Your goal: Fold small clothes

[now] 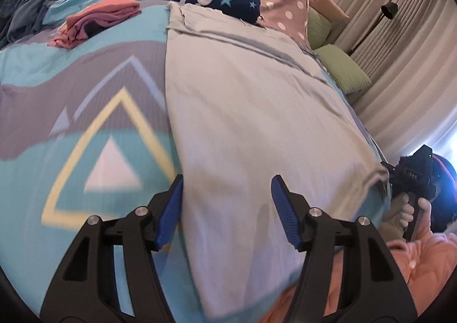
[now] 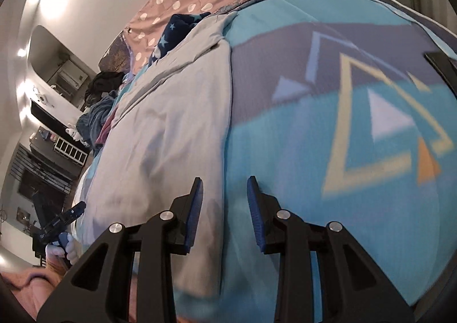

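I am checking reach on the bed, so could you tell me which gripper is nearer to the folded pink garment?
Left. The left gripper sits over the grey cloth, with the pink garment ahead on its left. The right gripper is at the cloth's opposite edge, farther away.

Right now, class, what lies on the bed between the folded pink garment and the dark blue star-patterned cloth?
In the left wrist view, only bare bedspread lies between the pink garment and the star-patterned cloth; no other item sits there.
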`<state>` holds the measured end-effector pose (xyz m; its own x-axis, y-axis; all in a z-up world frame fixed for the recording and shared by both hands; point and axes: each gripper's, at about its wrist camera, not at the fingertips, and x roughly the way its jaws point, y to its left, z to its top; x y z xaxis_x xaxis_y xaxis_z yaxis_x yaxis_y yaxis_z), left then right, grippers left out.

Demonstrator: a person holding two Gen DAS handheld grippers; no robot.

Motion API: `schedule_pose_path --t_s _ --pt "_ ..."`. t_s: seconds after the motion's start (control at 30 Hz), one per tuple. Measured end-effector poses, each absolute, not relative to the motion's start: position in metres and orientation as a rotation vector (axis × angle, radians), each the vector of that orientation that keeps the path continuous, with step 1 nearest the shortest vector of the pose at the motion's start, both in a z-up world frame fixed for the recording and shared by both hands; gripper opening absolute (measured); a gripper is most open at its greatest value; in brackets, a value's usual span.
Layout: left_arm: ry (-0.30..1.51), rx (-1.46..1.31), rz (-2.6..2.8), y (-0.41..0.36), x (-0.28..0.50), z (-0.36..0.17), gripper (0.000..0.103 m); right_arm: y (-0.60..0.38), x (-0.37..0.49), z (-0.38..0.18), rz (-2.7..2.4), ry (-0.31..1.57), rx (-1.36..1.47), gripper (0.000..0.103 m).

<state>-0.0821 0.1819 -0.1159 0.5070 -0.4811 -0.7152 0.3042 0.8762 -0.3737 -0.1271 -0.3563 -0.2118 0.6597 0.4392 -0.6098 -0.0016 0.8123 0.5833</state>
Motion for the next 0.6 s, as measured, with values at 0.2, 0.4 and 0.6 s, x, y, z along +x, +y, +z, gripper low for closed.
schedule_pose_path --t_s 0.2,0.4,0.6 --pt "0.954 -0.276 -0.518 0.191 -0.112 -0.123 0.062 -0.345 -0.152 -0.22 0.348 0.833 0.593 0.043" --pt "0.96 -0.355 -0.556 0.193 -0.114 -0.131 0.062 -0.327 -0.137 -0.215 0.392 0.883 0.548 0.045" --pt "0.919 -0.577 -0.586 0.212 -0.102 -0.127 0.004 -0.342 -0.122 -0.196 0.463 0.772 0.745 0.006"
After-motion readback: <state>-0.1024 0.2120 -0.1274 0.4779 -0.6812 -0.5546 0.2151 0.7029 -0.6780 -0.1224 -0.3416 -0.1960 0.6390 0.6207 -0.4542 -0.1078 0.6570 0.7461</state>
